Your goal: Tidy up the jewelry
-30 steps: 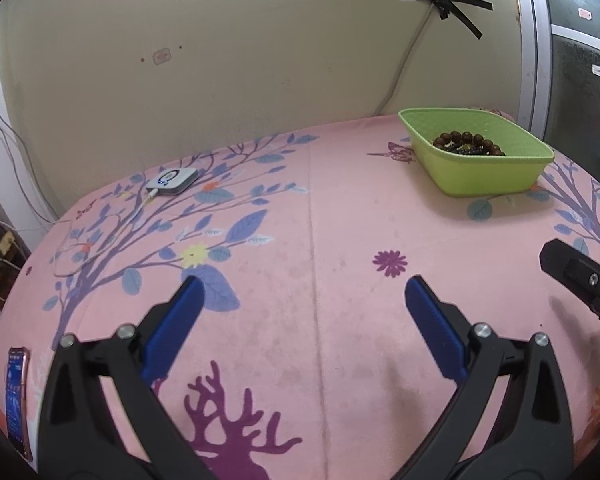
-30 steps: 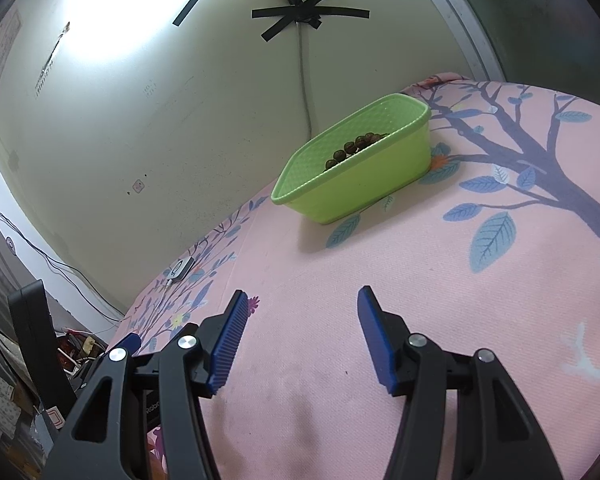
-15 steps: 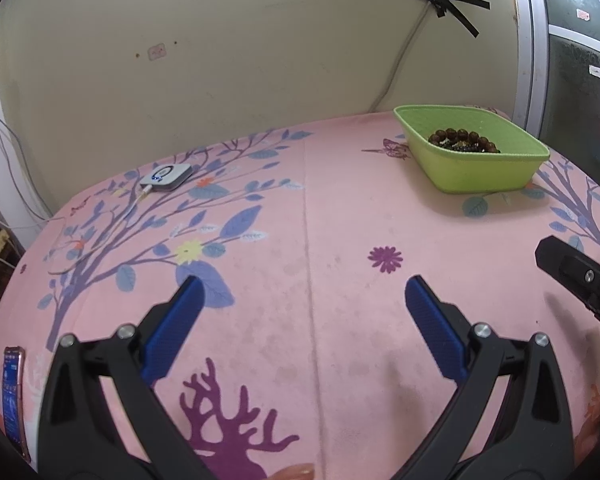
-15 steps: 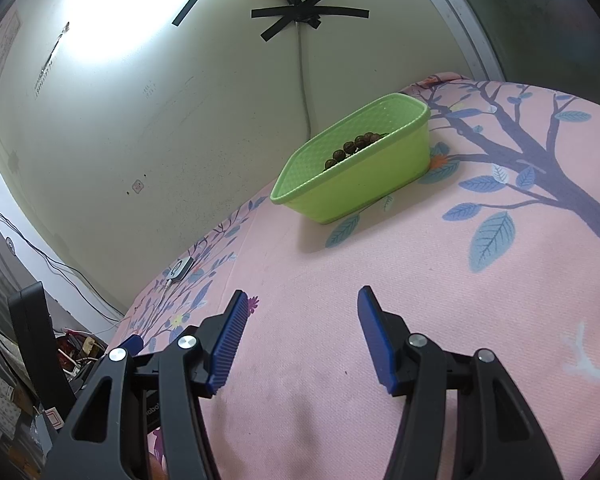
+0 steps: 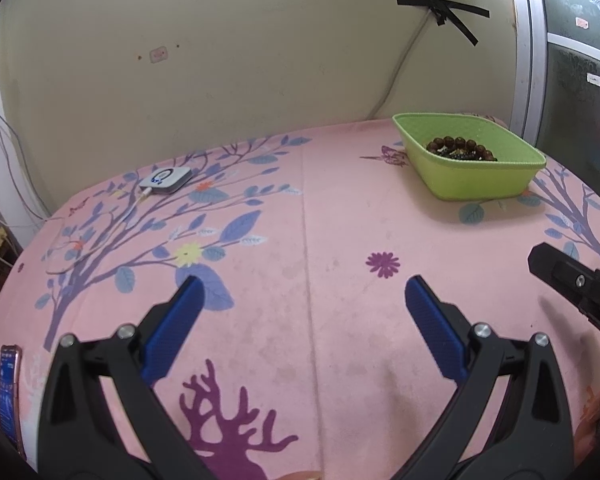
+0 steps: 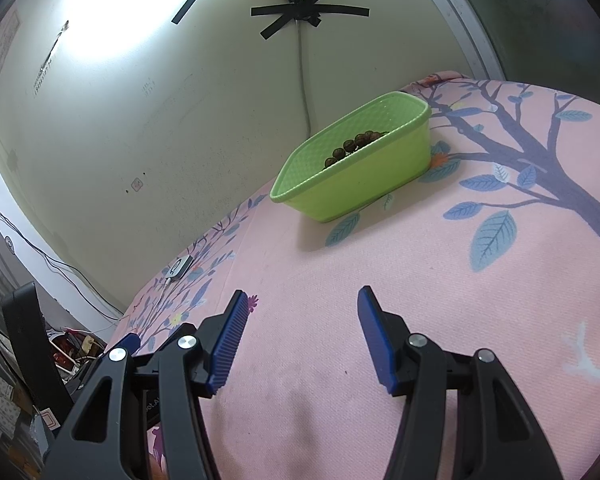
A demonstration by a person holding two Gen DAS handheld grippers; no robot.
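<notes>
A green basket stands at the far right of the pink patterned cloth, and it also shows in the right wrist view. A brown bead bracelet lies inside it, seen over the rim in the right wrist view. My left gripper is open and empty, low over the cloth's near middle. My right gripper is open and empty, well short of the basket. One of its fingers shows at the right edge of the left wrist view.
A small white device with a cable lies at the far left of the cloth, also in the right wrist view. A phone lies at the near left edge. A wall rises behind the cloth.
The left wrist view has shifted slightly, with the basket sitting a little lower and further left in frame. The right gripper has not visibly moved. Both stay open.
</notes>
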